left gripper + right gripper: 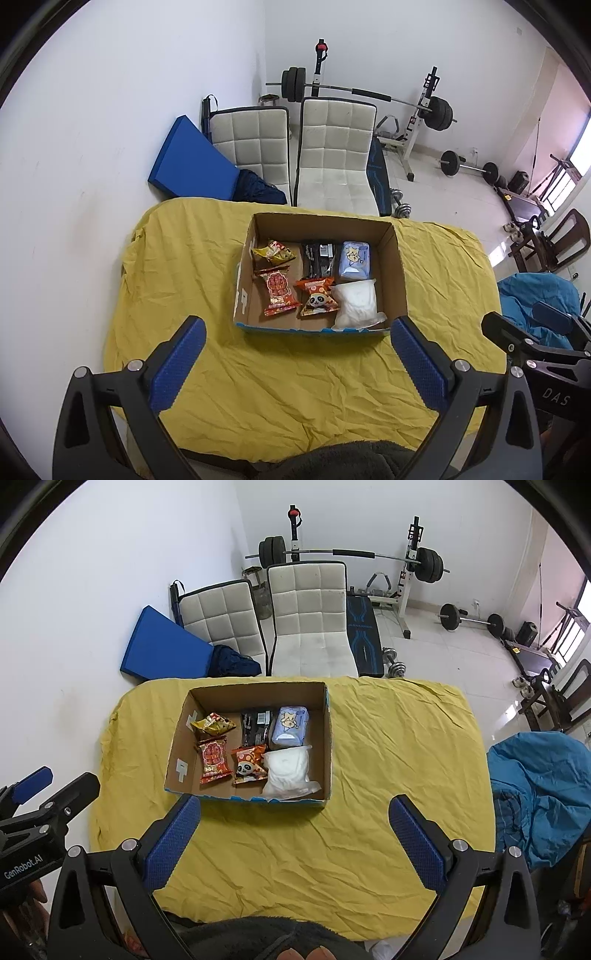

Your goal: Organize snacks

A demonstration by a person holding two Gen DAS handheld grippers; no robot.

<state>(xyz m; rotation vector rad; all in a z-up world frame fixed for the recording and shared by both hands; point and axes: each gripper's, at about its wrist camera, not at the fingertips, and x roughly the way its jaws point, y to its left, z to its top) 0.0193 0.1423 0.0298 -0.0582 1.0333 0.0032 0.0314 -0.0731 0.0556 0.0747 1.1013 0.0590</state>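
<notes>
An open cardboard box (395,273) (325,746) sits on the yellow-covered table (295,387) (388,757). Inside lie a yellow-red packet (275,253) (214,723), a red packet (279,291) (214,760), an orange panda packet (317,297) (249,764), a black packet (317,260) (255,727), a light blue tissue pack (354,260) (290,725) and a white bag (356,302) (286,771). My left gripper (297,332) hangs open above the table just short of the box. My right gripper (295,808) is open too, near the box's front right corner. Neither holds anything.
Two white padded chairs (332,155) (310,620) and a blue mat (192,158) stand behind the table, with a barbell rack (424,107) farther back. A blue cloth heap (539,790) lies at the right. A dark sleeve (258,938) shows at the bottom edge.
</notes>
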